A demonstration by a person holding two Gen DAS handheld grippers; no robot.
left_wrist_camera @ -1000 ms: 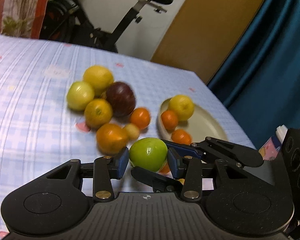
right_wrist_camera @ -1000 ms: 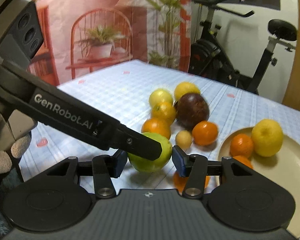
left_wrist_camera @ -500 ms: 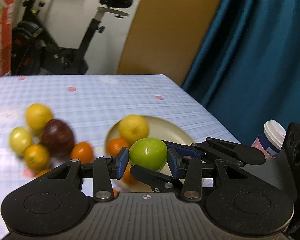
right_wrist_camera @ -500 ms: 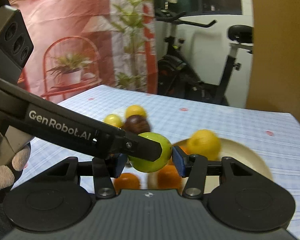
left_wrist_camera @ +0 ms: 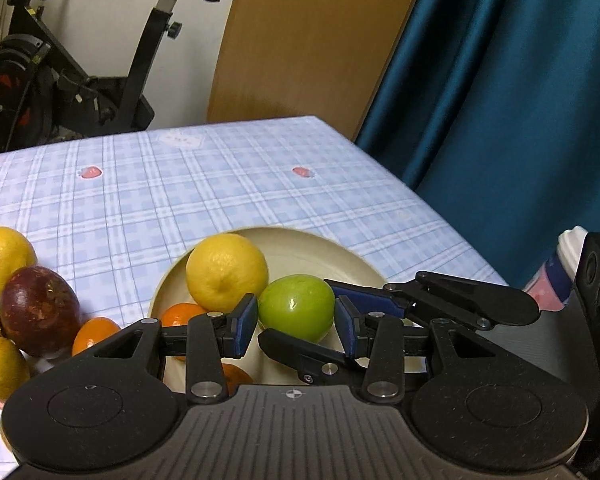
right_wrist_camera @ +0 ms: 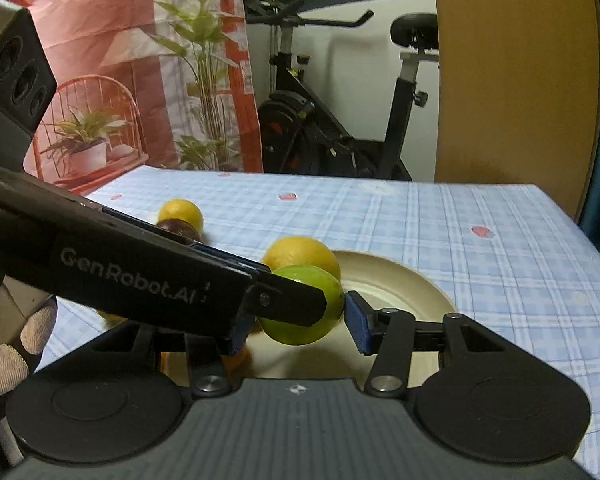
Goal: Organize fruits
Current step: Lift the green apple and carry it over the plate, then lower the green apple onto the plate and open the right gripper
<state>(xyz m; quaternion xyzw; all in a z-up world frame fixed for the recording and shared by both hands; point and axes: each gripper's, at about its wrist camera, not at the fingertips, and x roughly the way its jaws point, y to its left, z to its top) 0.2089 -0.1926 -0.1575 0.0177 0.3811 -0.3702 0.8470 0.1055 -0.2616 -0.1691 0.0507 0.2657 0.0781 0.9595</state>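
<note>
Both jaws clamp green fruit (left_wrist_camera: 296, 306) from crossing angles: left gripper (left_wrist_camera: 296, 326), right gripper (right_wrist_camera: 296, 322). Fruit hangs above plate (left_wrist_camera: 328, 246). Lemon (left_wrist_camera: 227, 272) at 10 o'clock on plate. Passion fruit (left_wrist_camera: 39, 310) at 9 o'clock on worktop (left_wrist_camera: 140, 196).

A home: exercise bike (right_wrist_camera: 340, 112), curtain (left_wrist_camera: 500, 100), checked tablecloth (left_wrist_camera: 180, 200).

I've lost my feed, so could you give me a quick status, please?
Both grippers, left and right, shut on green fruit. Held above plate. Yellow citrus close beside.
</note>
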